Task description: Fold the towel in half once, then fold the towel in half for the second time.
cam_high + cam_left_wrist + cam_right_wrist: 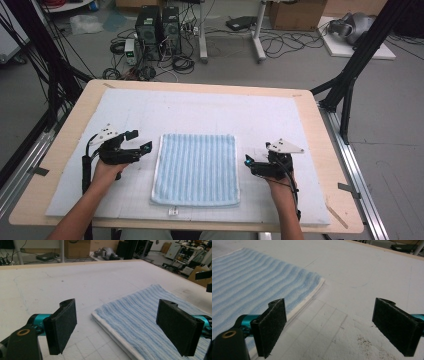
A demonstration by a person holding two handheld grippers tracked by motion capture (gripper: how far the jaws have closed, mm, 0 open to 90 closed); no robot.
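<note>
Both my sets of fingers stand apart and empty: towel (196, 169) lies between them, left gripper (141, 149) and right gripper (248, 162) equally near its side edges.

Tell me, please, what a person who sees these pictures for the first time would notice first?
The eye goes first to the blue striped towel, folded flat in the middle of the white mat that covers the wooden table. On either side of it a hand holds a black gripper, the left gripper and the right gripper, both with jaws open and empty, pointing toward the towel's edges. Behind the table, cables and computer towers clutter the floor.
</note>
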